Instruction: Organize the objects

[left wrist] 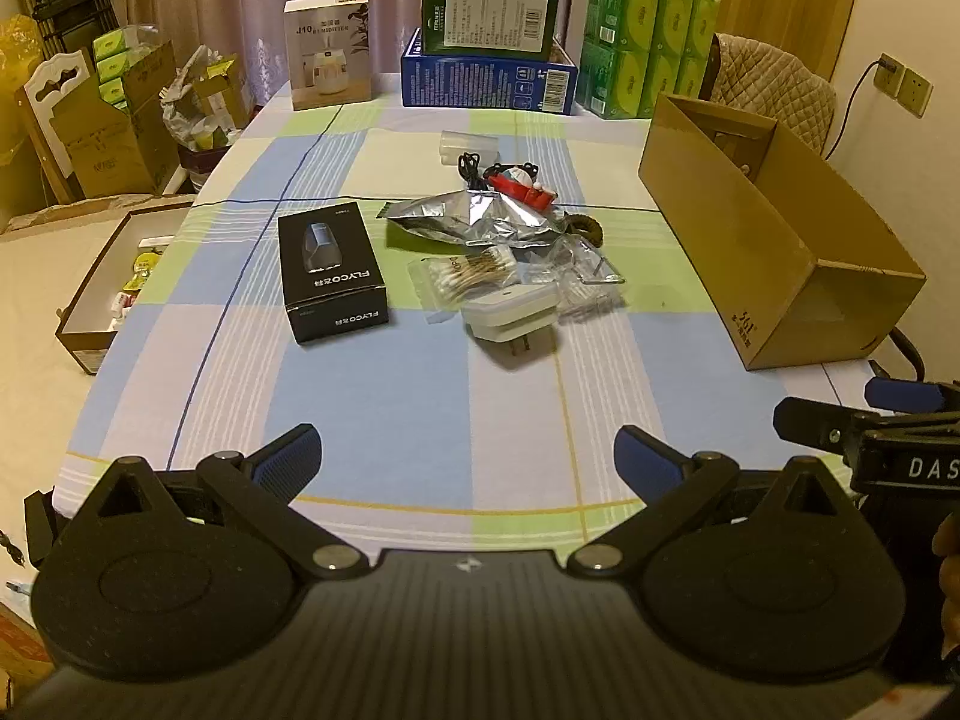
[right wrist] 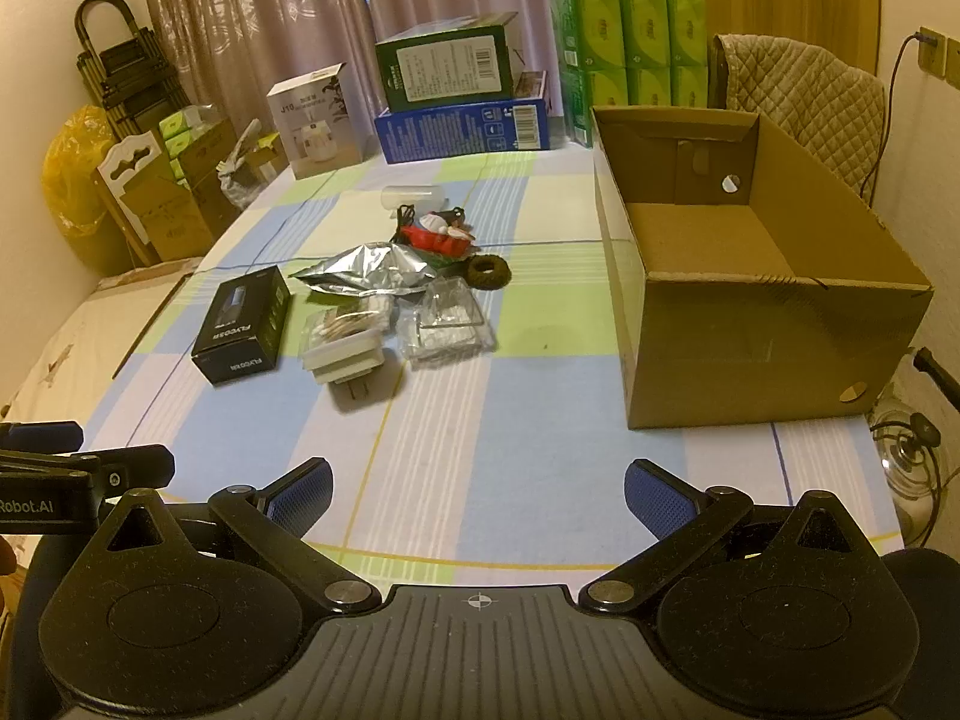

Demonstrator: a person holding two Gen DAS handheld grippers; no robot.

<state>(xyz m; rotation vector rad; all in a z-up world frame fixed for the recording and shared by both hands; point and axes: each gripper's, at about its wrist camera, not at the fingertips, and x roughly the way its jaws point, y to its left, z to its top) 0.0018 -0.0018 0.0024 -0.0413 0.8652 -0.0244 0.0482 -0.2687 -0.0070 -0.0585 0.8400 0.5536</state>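
Left wrist view
Surface: checked tablecloth (left wrist: 372, 414) in blue, green and white; curtains behind, stacked boxes along the far edge.
My left gripper (left wrist: 465, 459): fingers spread wide, nothing between them, hovering over the near edge of the cloth.
Black box (left wrist: 331, 270): flat on the cloth, left of the heap, apart from it.
Heap: silver foil pouch (left wrist: 474, 216), cotton swab pack (left wrist: 462, 282), white plug adapter (left wrist: 510, 315) nearest me with prongs toward me, clear plastic packet (left wrist: 585, 285), red toy (left wrist: 521, 186) further back.
Cardboard box (left wrist: 774, 252): open top, right side of the table, well apart from the heap.
My right gripper: only part of it shows, at the right edge.

Right wrist view
Surface: same cloth, quilted chair (right wrist: 822, 96) behind the table.
My right gripper (right wrist: 477, 495): jaws wide apart, empty, low over the near edge.
Cardboard box (right wrist: 750, 354): nothing visible inside it, ahead and right of me.
Heap: pouch (right wrist: 366, 267), adapter (right wrist: 348, 360), packet (right wrist: 447, 321), brown ring (right wrist: 487, 272) beside the toy (right wrist: 438, 234); black box (right wrist: 243, 324) left of them.
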